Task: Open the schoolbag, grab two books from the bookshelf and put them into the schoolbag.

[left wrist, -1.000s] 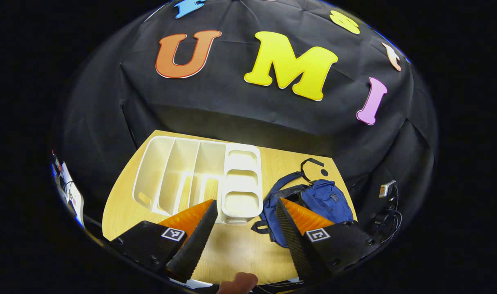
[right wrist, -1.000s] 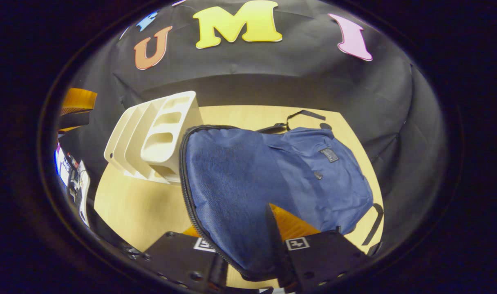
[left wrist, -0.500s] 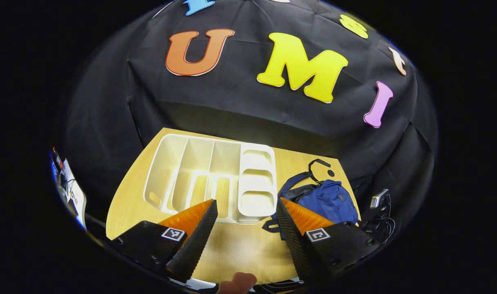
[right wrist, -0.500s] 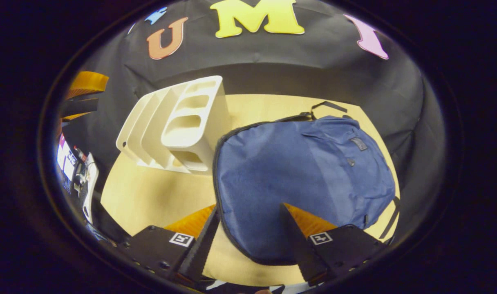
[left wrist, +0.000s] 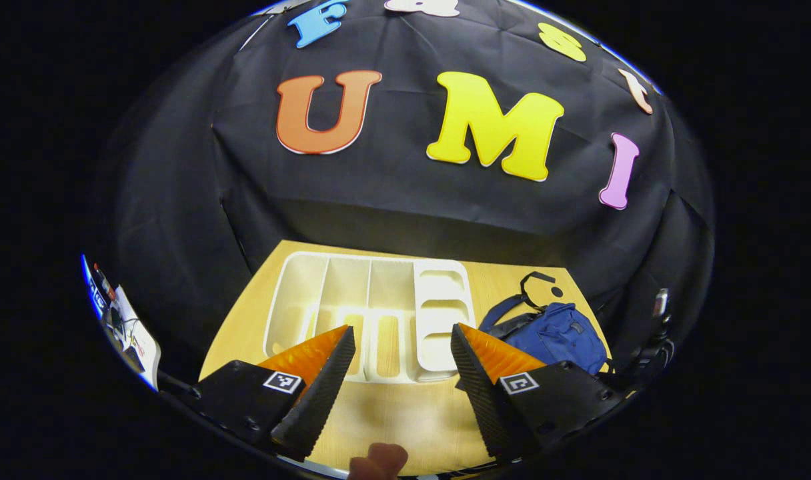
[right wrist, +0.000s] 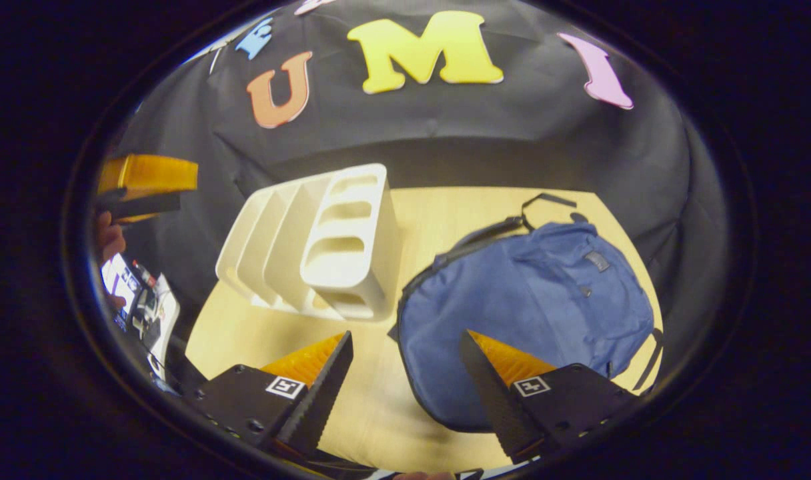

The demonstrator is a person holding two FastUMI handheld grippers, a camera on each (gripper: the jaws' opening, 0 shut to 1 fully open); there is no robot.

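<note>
A white slotted bookshelf (left wrist: 372, 310) stands at the back left of the wooden table (left wrist: 405, 413); the slots I see into have bare white walls. A blue schoolbag (left wrist: 555, 330) lies to its right. My left gripper (left wrist: 402, 330) hangs open well above the table, in front of the shelf, holding nothing. In the right gripper view the schoolbag (right wrist: 532, 307) lies flat with its flap down, beside the bookshelf (right wrist: 332, 247). My right gripper (right wrist: 405, 337) is open above the bag's near left edge, apart from it. The left gripper (right wrist: 149, 180) is high at the far left.
Cables and small devices (left wrist: 122, 327) lie off the table's left edge, also seen as clutter (right wrist: 145, 307) in the right gripper view. A hand (right wrist: 109, 237) holds the left gripper. The bag's black strap (right wrist: 545, 200) loops toward the back wall. A fingertip (left wrist: 379, 460) pokes in below.
My right gripper has let go of the bag's flap, opened and drawn back; the flap has dropped flat. My left gripper, still open, has risen and backed away from the shelf.
</note>
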